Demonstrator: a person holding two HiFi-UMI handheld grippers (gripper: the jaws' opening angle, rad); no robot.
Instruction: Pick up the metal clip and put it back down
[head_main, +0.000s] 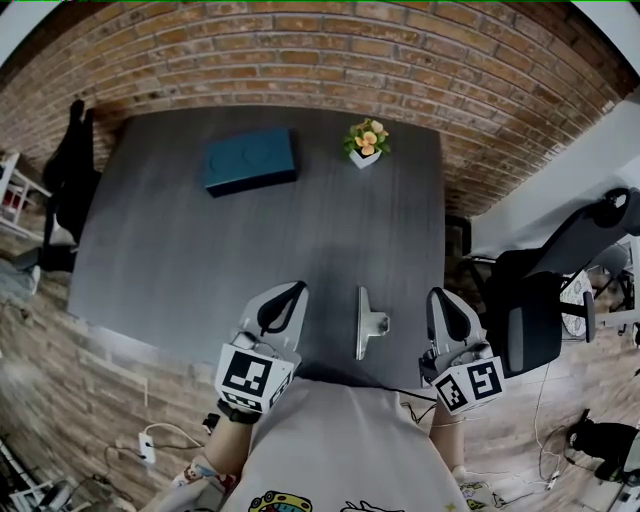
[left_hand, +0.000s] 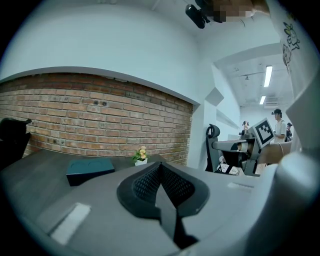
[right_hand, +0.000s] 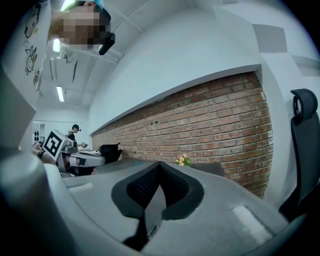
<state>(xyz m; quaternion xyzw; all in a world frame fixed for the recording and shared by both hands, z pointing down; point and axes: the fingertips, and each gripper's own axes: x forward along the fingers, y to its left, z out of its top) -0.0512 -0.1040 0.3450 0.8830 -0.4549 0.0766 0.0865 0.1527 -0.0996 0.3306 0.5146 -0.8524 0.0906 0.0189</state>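
Grey shirt cloth (head_main: 340, 450) filled the 6 o'clock edge of the head view, just below the near rim of the dark grey counter (head_main: 200, 240). At 7 o'clock from the clip, the left claw (head_main: 295, 290) was clenched on nothing, its jaws pressed together. It lay almost level and pointed toward 12 o'clock.

Between the two claws, near the counter's 6 o'clock edge, lay the slim silver metal clip (head_main: 368, 322), apart from both. Its long bar ran toward 12 o'clock, with a small lug at its 3 o'clock side.

It looked stiff and light, smooth enough to slip, and low against the surface. A pinch across the narrow bar beside the lug seemed the surest hold.

At 4 o'clock from the clip, the right claw (head_main: 440, 297) was likewise clenched and empty, level and aimed toward 12 o'clock.
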